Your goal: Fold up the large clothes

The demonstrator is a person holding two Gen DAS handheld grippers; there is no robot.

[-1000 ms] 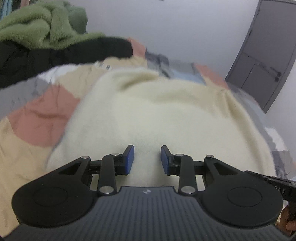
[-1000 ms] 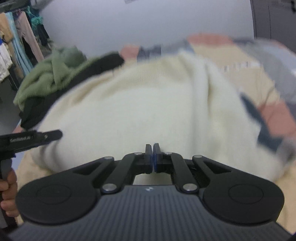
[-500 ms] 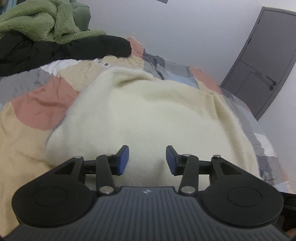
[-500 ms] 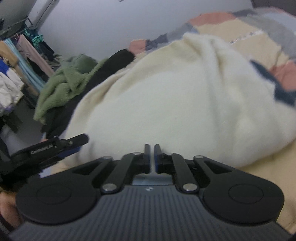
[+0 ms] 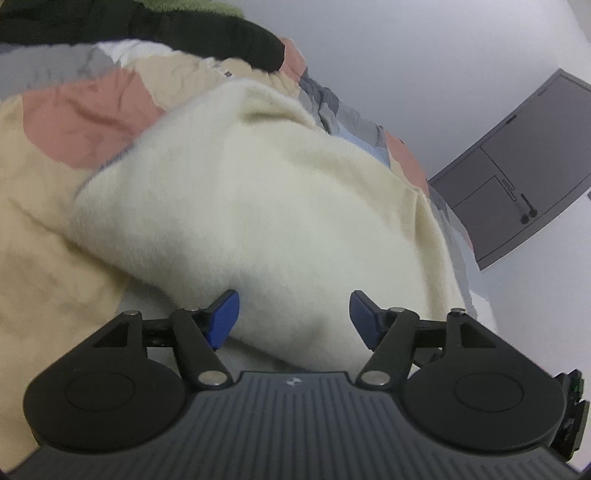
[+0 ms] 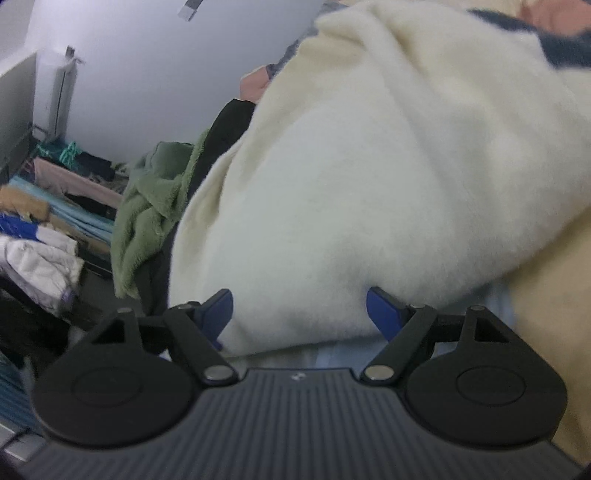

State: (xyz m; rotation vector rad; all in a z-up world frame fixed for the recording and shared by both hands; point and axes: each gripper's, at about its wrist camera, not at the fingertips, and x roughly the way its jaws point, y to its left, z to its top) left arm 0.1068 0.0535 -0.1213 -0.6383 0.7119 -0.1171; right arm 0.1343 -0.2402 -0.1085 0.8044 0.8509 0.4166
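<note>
Cream fleece garment (image 5: 258, 206) is found heaped on the patchwork bedspread (image 5: 85, 110), its near folded edge lying between both sets of jaws. Left gripper (image 5: 293, 317) and right gripper (image 6: 299, 314) have just been opening; blue pads stand spread and clear of the cloth, judged as release after a fold.

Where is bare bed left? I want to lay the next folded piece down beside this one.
Bare patchwork bedspread lies left of the fluffy cream garment, up to the black garment. A tan strip borders it on the other side. The green fleece and black pile crowd the far edge.
</note>
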